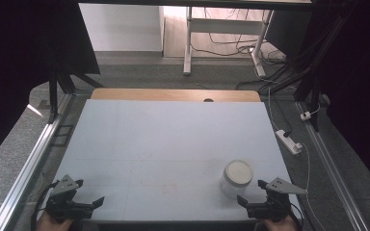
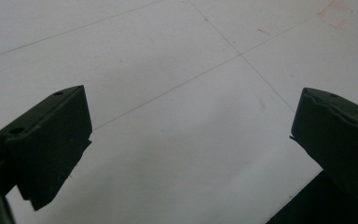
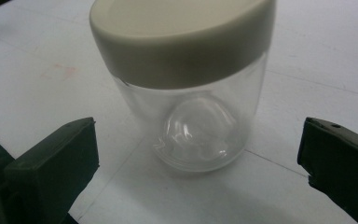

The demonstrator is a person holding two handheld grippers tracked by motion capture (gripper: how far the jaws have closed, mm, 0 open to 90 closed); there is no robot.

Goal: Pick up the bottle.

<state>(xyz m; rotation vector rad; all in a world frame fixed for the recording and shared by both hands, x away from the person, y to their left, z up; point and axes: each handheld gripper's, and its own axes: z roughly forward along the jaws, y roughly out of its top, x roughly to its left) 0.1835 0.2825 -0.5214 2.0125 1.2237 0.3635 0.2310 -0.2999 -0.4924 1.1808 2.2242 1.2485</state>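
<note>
The right gripper (image 3: 198,163) sits at the near right edge of the table (image 1: 164,139), its two black jaws spread wide with nothing between them. Just ahead of them, untouched, stands the jar (image 3: 191,93), upright on the table's near right part. Its body is clear glass or plastic, round and straight-walled, with a domed base that catches bright glints; nothing shows inside it. A wide cream lid (image 3: 182,37), smooth and matte with a flat top and rounded rim, caps it and overhangs the wall slightly. From the high view the jar (image 1: 236,179) is just left of and beyond the right gripper (image 1: 257,192).

The left gripper (image 2: 191,135) rests at the near left corner, well apart from the jar, jaws also wide open over bare tabletop. The surface is pale, smooth and matte, crossed by thin lines and faint red marks (image 2: 335,14).
</note>
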